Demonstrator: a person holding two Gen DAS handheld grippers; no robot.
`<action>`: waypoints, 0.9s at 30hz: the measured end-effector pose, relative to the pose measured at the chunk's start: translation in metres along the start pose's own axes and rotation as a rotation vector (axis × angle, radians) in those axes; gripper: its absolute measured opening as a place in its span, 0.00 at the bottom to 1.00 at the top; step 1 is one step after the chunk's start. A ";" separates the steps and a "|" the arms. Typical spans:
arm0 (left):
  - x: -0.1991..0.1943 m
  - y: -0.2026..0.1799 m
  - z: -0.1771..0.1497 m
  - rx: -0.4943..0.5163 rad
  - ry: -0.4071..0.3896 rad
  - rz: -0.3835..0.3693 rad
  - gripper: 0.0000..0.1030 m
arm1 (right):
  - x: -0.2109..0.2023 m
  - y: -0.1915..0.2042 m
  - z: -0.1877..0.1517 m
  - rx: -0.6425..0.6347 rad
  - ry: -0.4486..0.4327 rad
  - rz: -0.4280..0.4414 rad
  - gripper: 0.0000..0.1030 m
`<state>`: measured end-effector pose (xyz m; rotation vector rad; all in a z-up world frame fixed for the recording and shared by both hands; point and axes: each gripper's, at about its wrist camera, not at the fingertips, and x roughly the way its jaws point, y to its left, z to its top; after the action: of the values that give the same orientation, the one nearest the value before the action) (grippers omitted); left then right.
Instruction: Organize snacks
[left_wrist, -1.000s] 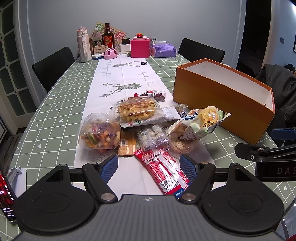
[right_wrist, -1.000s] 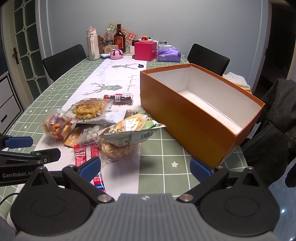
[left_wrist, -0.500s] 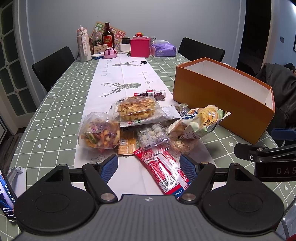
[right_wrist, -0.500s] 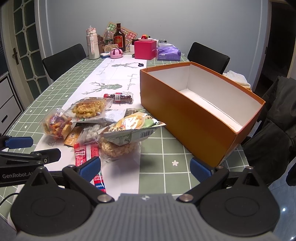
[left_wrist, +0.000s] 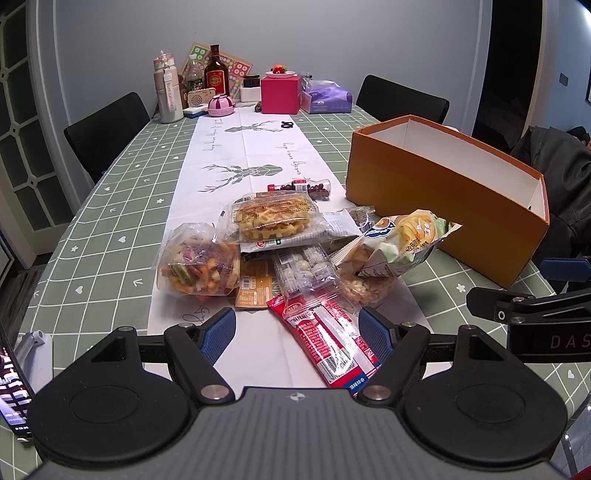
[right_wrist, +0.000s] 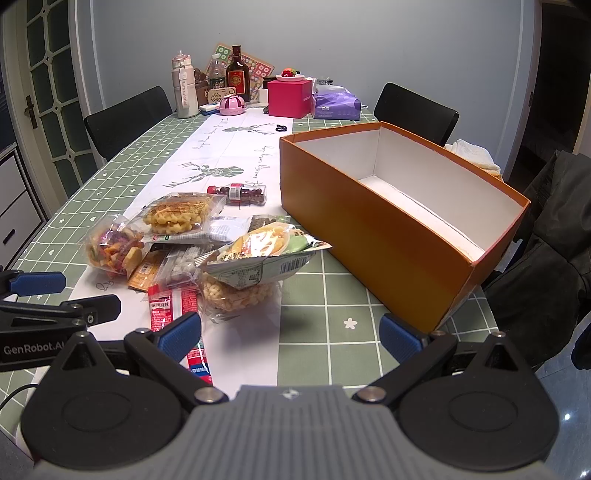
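- Left gripper (left_wrist: 297, 330) spread wide, holding nothing — hovering just above a red sausage packet (left_wrist: 325, 341).
- Right gripper (right_wrist: 290, 332) spread wide, empty, low over the tablecloth.
- Snack pile (right_wrist: 192, 243) heaped beside an open orange box (right_wrist: 388, 236) — nothing visible inside.

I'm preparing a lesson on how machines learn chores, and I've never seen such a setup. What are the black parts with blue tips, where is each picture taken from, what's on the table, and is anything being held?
No robot here: a person holds a two-finger gripper in each hand, each with a camera looking along its fingers. One picture comes from the left gripper, the other from the right gripper. Both are open and hold nothing. On the table lies a pile of snack packets: a waffle pack, a red packet, a chips bag. Beside them stands an orange box; what shows of its inside is bare.
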<state>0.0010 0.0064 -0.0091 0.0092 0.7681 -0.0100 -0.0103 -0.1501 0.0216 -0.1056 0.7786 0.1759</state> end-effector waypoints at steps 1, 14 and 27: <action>0.000 0.000 0.000 0.000 0.000 0.000 0.86 | 0.000 0.000 0.000 0.000 0.000 -0.001 0.97; 0.004 0.005 -0.006 -0.012 0.009 -0.020 0.77 | 0.015 0.000 -0.001 0.012 0.010 0.018 0.97; 0.024 0.046 0.025 -0.095 -0.015 0.040 0.86 | 0.047 0.003 0.043 0.106 0.004 0.106 0.97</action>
<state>0.0363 0.0517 -0.0072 -0.0655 0.7530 0.0643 0.0516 -0.1350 0.0184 0.0356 0.7969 0.2348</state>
